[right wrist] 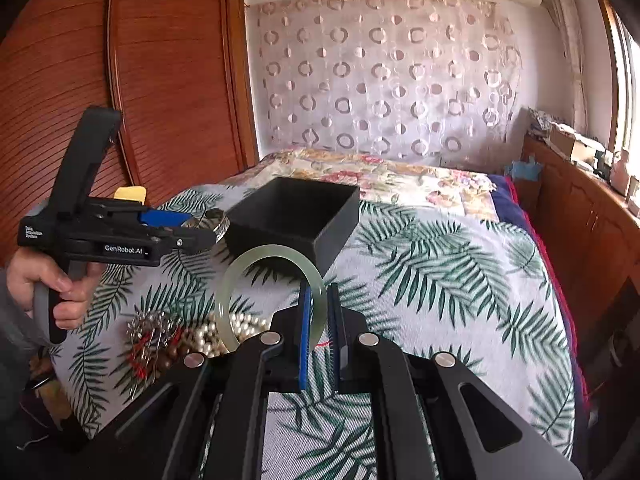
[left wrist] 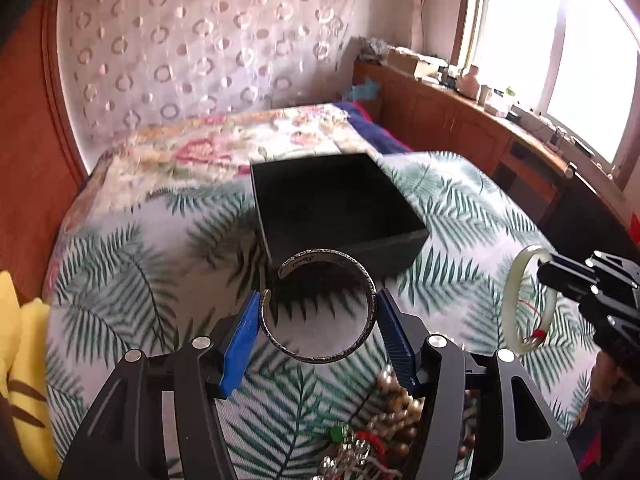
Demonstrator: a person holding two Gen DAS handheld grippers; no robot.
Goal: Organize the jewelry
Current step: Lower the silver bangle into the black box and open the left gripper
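Gripping an open silver cuff [left wrist: 320, 308] across its width, the left claw [left wrist: 318, 330] held it flat and level, blue pads [left wrist: 240, 344] pressed on the rim at 9 and 3 o'clock. That hold likely suited a springy, gapped band, since squeezing across the width keeps it from twisting out. The cuff hung above the bed [left wrist: 460, 216], just short of the black box [left wrist: 332, 204] at 12 o'clock. The box stood open and looked empty, so it was probably meant to receive both pieces.

Below the left claw, at 5 o'clock, a heap of pearls and beads [left wrist: 384, 412] lay on the leaf-print cover, not yet sorted.

Further right, the right claw [right wrist: 319, 320] was closed on a pale green bangle [right wrist: 268, 292], pinching only its band on the right side, so the ring stood upright and jutted left. An edge pinch seemed the safer choice for a stiff, smooth hoop, though it could slip. The bangle also hovered near the box, at its 6 o'clock corner, well above the heap [right wrist: 192, 336].
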